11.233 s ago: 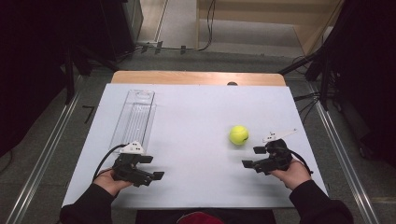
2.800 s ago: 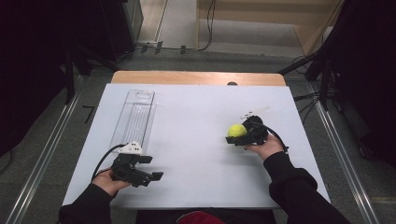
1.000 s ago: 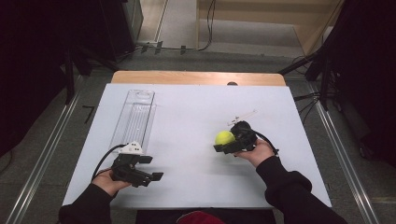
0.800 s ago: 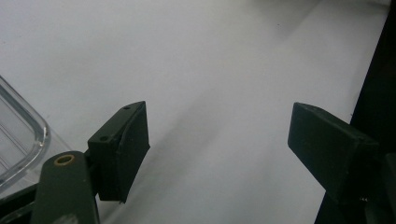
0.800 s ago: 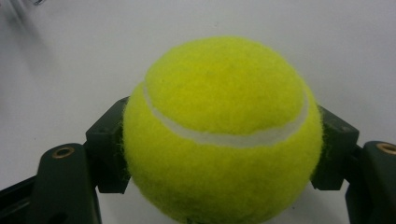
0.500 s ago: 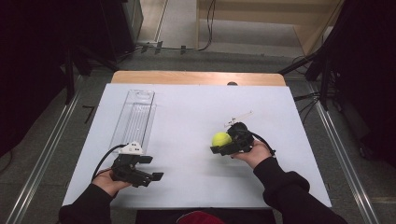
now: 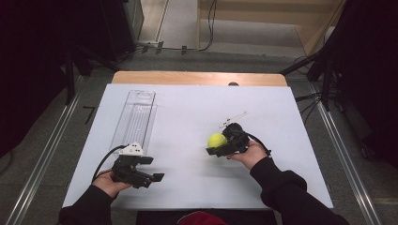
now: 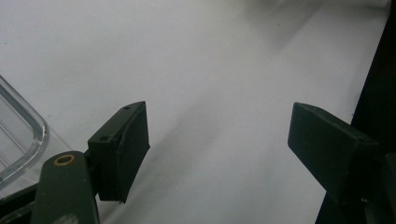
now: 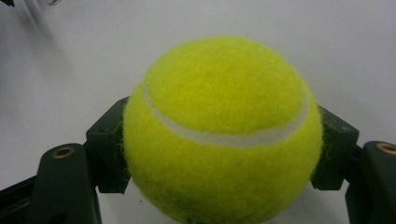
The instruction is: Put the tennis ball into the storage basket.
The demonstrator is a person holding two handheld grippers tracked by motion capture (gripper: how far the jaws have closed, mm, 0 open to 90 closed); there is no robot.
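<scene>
A yellow tennis ball (image 7: 217,139) (image 9: 219,130) sits between the two jaws of my right gripper (image 7: 218,144) (image 9: 222,154), which is shut on it over the white table (image 7: 187,117), right of centre. My left gripper (image 7: 149,169) (image 8: 218,144) rests near the front left of the table, jaws wide apart, with bare white surface between them. A long clear plastic tube container (image 7: 134,120) lies beyond the left gripper; its rounded end (image 8: 18,135) shows at the left edge of the left gripper view.
The white table top ends in a wooden strip (image 7: 197,78) at the far side. Metal rails (image 7: 42,159) run along the floor on both sides, and dark equipment (image 7: 361,65) stands at the right.
My right gripper has closed on the tennis ball and carried it leftward and toward the table's front. The left gripper has stayed where it was.
</scene>
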